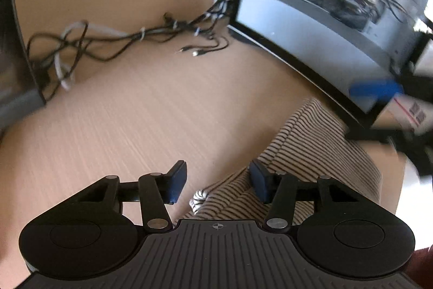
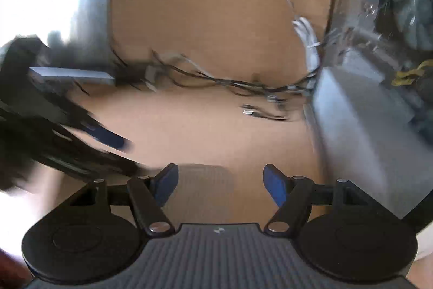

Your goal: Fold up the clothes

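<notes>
A striped garment [image 1: 311, 153] lies bunched on the wooden counter [image 1: 148, 113]. The left gripper [image 1: 217, 182] hovers over its edge and the right gripper [image 2: 220, 184] over blurred cloth, both with jaws apart, holding nothing. Judged mid-fold; next comes pinching an edge.

A striped garment [image 1: 311, 153] lay on the table [image 1: 151, 104], right of centre. Behind it stood a computer case [image 1: 319, 26], with tangled cables [image 1: 130, 37] to its left.

Each wrist camera looks forward and steeply down along its jaws, close above the worktop [image 1: 140, 110]; both views share the cable bundle [image 1: 130, 37].
</notes>
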A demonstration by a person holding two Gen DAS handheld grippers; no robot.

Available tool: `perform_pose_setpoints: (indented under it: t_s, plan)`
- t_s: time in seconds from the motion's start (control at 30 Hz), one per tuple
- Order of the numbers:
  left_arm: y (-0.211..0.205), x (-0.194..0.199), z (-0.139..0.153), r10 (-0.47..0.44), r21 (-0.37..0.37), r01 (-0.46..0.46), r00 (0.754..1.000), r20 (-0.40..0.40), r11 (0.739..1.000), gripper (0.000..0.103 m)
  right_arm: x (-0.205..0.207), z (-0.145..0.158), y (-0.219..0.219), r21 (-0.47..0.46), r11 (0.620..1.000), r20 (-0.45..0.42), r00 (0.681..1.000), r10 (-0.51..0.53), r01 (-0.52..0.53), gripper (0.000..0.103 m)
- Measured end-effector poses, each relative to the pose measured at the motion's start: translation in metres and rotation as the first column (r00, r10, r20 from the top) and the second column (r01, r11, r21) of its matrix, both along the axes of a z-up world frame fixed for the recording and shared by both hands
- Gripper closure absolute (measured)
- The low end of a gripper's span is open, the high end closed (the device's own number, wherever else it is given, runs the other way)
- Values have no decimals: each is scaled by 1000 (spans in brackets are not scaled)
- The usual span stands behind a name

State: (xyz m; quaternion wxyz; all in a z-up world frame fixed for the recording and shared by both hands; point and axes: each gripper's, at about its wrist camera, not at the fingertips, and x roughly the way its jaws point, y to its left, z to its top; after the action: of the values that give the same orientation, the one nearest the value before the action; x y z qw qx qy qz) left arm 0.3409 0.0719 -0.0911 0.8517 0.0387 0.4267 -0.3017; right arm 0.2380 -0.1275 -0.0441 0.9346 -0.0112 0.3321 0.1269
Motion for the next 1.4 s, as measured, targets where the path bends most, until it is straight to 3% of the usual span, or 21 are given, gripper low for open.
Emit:
perform_pose_setpoints:
  t_s: [0.13,0.17,0.4,0.57,0.67,0.77,0.93,1.07,1.2,1.27,1.33,1.4]
  plan:
    - [-2,3,-7,0,2,0,1000,-11,1000,46,6,-49,11,2,1000,-152,988,20,-20,36]
    - [-2,2,-8,-1,5,1,1000,-9,1000,46,5,-58,10,14,1000,-143,990,17,-15,35]
    - [1,-2,-2,3,5,-3,999,33,1000,44,18,-40,7,27,999,-125,991,36,-33,32]
    - [8,-18,17,-5,25,2,994,107,1000,46,39,-25,-2,30,997,-100,993,-63,66,30]
    - [13,-28,29,1,12,-3,992,126,1000,46,60,-40,-4,-59,992,-143,983,-118,111,26]
    - [17,-38,42,-13,-16,16,990,143,1000,46,73,-49,1,-122,987,-123,986,-116,101,20]
    - [16,-42,41,-66,-39,72,990,128,997,45,81,-53,3,-144,984,-120,985,-125,108,20]
    - [15,-26,16,-60,-18,62,996,64,998,45,64,-38,1,-112,985,-110,984,-141,129,20]
    - [17,-7,-1,-34,-38,34,999,5,999,37,26,-9,-3,18,995,-112,989,-96,99,19]
    - [14,-2,-4,-38,-35,38,999,5,999,35,6,-6,3,25,998,-124,990,-62,66,9]
    - [11,2,-7,-45,-30,45,999,8,999,32,-10,-10,10,9,999,-152,987,-42,44,9]
    - [11,5,-10,-44,-44,43,999,-14,998,29,-15,-31,15,-42,996,-203,975,-89,82,9]
